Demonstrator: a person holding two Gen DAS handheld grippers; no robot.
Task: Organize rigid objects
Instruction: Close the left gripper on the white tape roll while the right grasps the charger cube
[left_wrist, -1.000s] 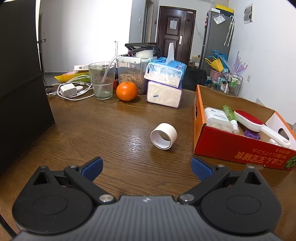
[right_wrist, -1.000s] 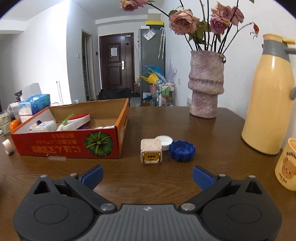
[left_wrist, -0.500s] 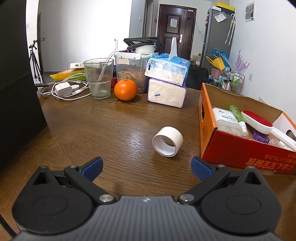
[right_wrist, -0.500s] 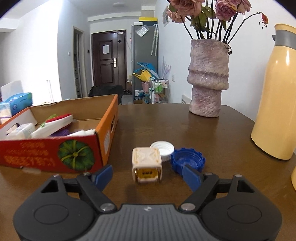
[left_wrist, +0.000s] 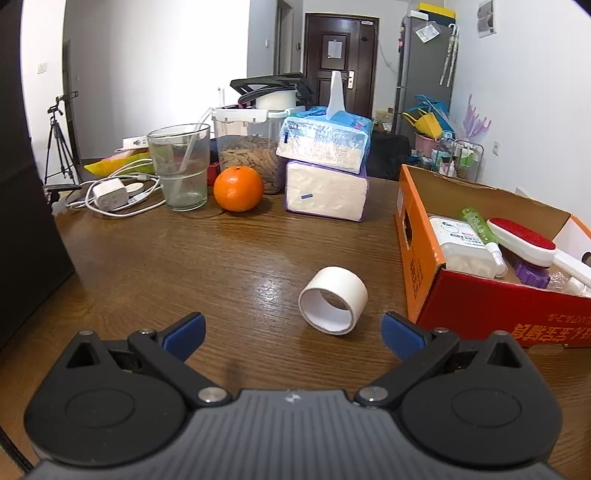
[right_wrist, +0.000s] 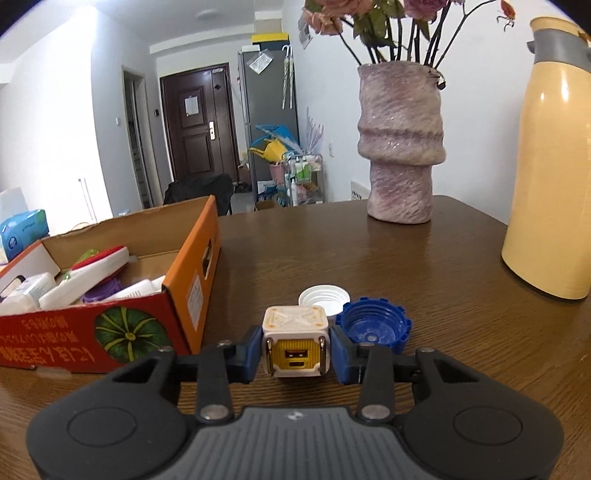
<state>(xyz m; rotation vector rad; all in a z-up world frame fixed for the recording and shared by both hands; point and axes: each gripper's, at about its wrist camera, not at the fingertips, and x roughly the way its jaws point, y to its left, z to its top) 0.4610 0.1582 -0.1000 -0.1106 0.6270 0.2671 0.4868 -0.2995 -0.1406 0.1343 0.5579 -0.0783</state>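
From the left wrist view, the left gripper (left_wrist: 291, 330) hangs low over a dark wooden table (left_wrist: 166, 266) with its blue-padded jaws spread wide and nothing between them. A white tape roll (left_wrist: 333, 305) lies on its side just ahead, a little right of centre and free of both pads. Right of the roll stands an open cardboard box (left_wrist: 476, 308), red and orange, whose near wall carries printed characters that appear upside down and cannot be read; inside lie a white container (left_wrist: 463, 245), a green bottle (left_wrist: 478, 225), a red-and-white brush (left_wrist: 528, 242) and a purple cap (left_wrist: 532, 273). Farther back stand an orange (left_wrist: 238, 188), a drinking glass (left_wrist: 179, 171), a white charger with cables (left_wrist: 110, 195), a clear jar of nuts (left_wrist: 251, 155) and two stacked tissue packs (left_wrist: 325, 170). A dark door (left_wrist: 340, 62) closes the white-walled room behind. From the right wrist view, the right gripper (right_wrist: 295, 356) has its jaws drawn in narrow around a small cream cube charger (right_wrist: 294, 341) with a yellow face, which rests on the table; the left pad touches its side, while the right pad sits just beside it and contact cannot be told. Directly behind the cube lie a white cap (right_wrist: 324, 297) and a blue cap (right_wrist: 375, 326), side by side. The box (right_wrist: 184, 295) sits to the left, a pumpkin picture on its front. A mottled pink vase (right_wrist: 400, 144) holding dried roses and a yellow thermos (right_wrist: 552, 177) stand to the right.
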